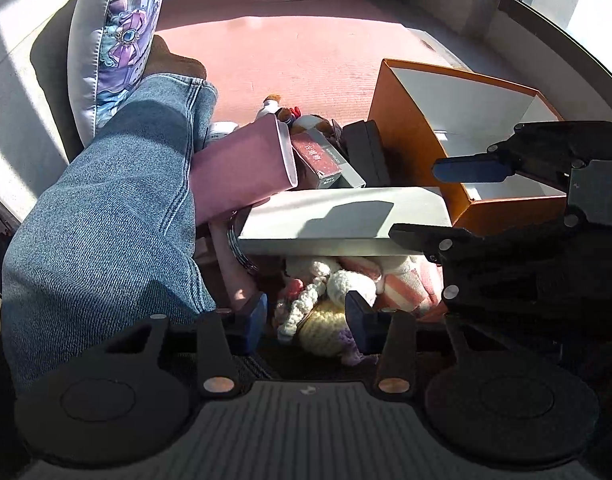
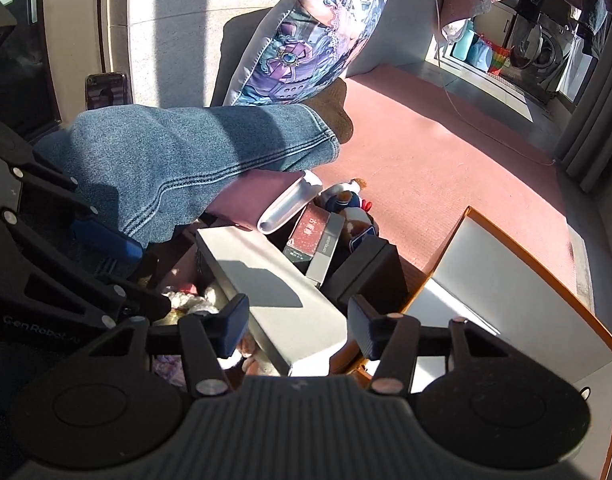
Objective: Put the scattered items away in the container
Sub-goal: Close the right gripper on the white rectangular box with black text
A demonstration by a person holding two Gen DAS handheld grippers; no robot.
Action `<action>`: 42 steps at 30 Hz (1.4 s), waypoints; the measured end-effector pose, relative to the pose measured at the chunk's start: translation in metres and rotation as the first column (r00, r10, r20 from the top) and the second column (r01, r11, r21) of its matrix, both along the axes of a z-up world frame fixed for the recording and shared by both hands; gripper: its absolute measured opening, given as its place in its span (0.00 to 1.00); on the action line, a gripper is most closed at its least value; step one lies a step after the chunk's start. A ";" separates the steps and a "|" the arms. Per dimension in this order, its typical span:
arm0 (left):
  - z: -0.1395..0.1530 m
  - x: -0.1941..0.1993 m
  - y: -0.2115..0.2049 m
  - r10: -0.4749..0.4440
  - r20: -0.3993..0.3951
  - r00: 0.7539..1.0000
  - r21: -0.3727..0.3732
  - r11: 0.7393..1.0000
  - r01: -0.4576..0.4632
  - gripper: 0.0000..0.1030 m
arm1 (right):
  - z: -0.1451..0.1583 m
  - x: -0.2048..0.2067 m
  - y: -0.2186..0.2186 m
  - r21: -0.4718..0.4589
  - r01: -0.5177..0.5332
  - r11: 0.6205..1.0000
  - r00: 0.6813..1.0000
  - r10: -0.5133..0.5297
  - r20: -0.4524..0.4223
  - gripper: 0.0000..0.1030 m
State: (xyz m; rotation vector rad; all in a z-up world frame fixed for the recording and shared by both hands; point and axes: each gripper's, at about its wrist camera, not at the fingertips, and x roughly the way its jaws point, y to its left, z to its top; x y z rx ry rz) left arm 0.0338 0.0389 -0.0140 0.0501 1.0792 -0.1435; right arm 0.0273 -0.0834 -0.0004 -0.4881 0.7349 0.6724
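Two grippers work the pile: the right gripper point(image 2: 298, 320), jaws parted, straddles the white box point(image 2: 266, 280) beside the orange container point(image 2: 545, 280) (still empty), needing closure; the left gripper point(image 1: 306, 316) hangs open above crocheted toys point(image 1: 325, 296).

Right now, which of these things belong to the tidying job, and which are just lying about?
Part of the job:
orange box
long white box
crochet toys
red carton
black case
pink case
plush doll

Just lying about:
printed cushion
phone
charging cable
pink rug
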 end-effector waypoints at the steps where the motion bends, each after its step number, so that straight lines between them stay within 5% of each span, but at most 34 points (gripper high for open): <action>1: -0.002 0.002 -0.001 -0.005 -0.003 1.000 0.021 1.000 0.005 0.49 | -0.002 0.002 0.004 -0.016 -0.018 1.000 1.000 0.018 0.000 0.55; 12: -0.016 0.008 -0.003 -0.062 -0.007 0.998 0.153 0.986 0.063 0.49 | -0.025 0.016 0.032 -0.121 -0.159 0.980 0.987 0.158 -0.017 0.55; 17: -0.012 0.005 0.004 -0.094 0.017 0.995 0.132 0.987 0.091 0.50 | -0.036 0.012 0.043 -0.180 -0.228 0.957 0.972 0.235 0.021 0.63; 22: -0.014 0.002 0.004 -0.112 0.035 0.993 0.147 0.983 0.106 0.50 | -0.043 0.009 0.050 -0.237 -0.238 0.942 0.963 0.261 0.070 0.59; 29: -0.008 0.001 0.010 -0.096 0.050 0.994 0.097 0.991 0.091 0.50 | -0.025 0.011 0.044 -0.181 -0.218 0.959 0.973 0.228 0.035 0.45; 36: 0.001 0.001 0.020 -0.076 0.056 0.996 0.021 0.997 0.075 0.50 | -0.009 0.047 0.025 0.017 -0.092 0.996 0.982 0.094 -0.164 0.42; 42: -0.001 0.007 0.026 -0.051 0.052 0.997 0.005 0.999 0.051 0.50 | -0.018 0.048 0.037 -0.020 -0.159 0.987 0.977 0.154 -0.149 0.44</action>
